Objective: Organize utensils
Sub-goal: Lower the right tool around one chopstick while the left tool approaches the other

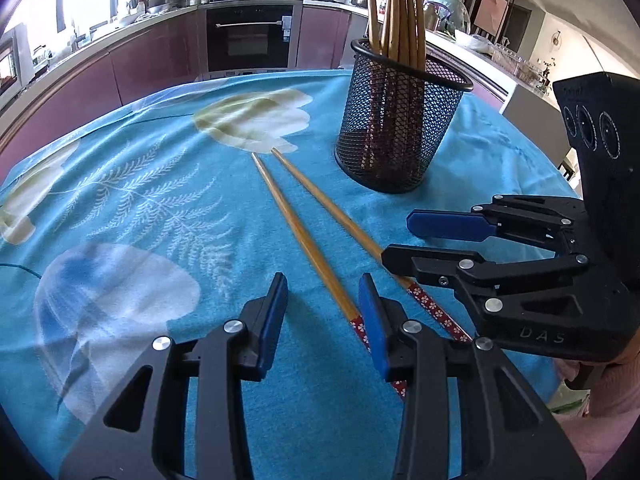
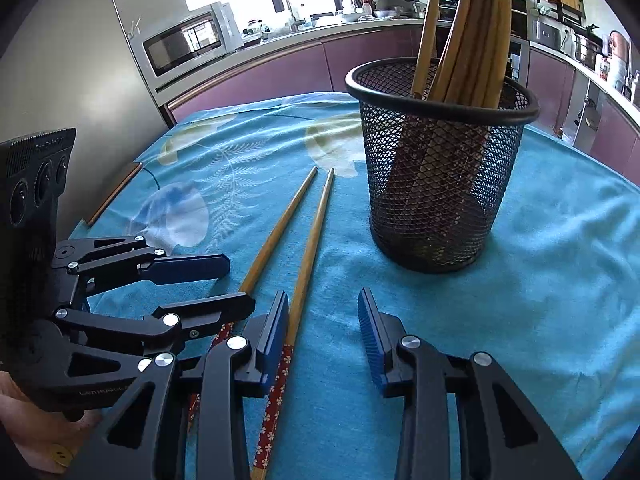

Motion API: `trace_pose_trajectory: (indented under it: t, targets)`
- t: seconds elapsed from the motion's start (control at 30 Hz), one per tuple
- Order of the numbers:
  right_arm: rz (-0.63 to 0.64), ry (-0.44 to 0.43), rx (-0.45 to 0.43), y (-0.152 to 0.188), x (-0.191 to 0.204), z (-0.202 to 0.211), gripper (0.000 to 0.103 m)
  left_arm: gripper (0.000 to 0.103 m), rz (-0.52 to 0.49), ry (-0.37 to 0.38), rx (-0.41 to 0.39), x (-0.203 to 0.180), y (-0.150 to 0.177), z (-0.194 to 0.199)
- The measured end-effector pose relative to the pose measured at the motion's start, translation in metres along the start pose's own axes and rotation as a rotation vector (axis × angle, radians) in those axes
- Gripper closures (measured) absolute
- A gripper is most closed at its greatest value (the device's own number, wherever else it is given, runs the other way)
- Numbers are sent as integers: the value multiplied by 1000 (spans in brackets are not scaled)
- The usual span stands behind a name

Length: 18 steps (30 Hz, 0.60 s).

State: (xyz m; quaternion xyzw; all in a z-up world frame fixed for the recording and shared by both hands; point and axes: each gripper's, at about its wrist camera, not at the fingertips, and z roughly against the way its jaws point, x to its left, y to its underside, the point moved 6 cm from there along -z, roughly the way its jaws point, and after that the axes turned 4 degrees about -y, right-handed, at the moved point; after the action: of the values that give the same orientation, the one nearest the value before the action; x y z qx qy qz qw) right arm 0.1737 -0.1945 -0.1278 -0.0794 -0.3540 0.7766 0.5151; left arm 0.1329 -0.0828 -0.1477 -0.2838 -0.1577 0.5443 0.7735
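Table covered w/ blue cloth [image 1: 160, 200], fern + pale flower print. 2 loose chopsticks lie on it, roughly parallel, not touching along visible length, tips toward the far side, red flower-print handle ends toward the cameras. Left chopstick [image 1: 304, 236] runs centre to lower centre of left wrist view; its red end passes under/just beside the inner face of that view's right-hand finger, contact can't tell. Right chopstick [image 1: 340, 216] goes diagonally to lower right, handle end under the right gripper's near finger. Left gripper [image 1: 323, 300]: fingers apart at a moderate gap, nothing between the pads, only cloth. Right gripper [image 2: 323, 308]: fingers likewise moderately apart, holding nothing; right chopstick [image 2: 308, 248] lies just beside the outer edge of its left-hand finger, outside the gap. Left chopstick [image 2: 276, 232] sits left of it, lower part hidden behind the left gripper [image 2: 236, 280] at frame lower left. Right gripper [image 1: 400, 240] enters left wrist view from right edge. Black mesh cup [image 1: 400, 120], upright, upper right of centre, holds a bundle of chopsticks [image 1: 400, 20] standing tips up; cup well apart from both grippers, near the loose pair's tips.
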Motion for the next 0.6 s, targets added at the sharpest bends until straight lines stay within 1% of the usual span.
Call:
trace_pose_trajectory:
  t: [0.03,0.13,0.2,0.27,0.3,0.37,0.47,0.6]
  targets:
    - [-2,-2,-1,0,0,0,69,69,-1,-6,0,0,0,0]
    - [-6,-5,-3,0,-1,1,69,69,-2,-19,0,0,1,1]
    - [-4,-4,-3,0,-1,1,69,72,6,-17,2,0,2,2]
    - [-3,-4,-3,-1,-2,1,69,79,22,-4,6,2,3,3]
    - [-3,-5,-3,-1,-2,1,69,80,32,0,8,3,3,4]
    - [-2,-3,-3,-1,-1,1,69,85,43,0,10,3,4,5]
    - [0,-6,-3,-1,-1,0,73,92,59,2,13,3,7,7]
    - [10,-10,0,-3,2,-1,77,92,80,-6,15,5,11,10]
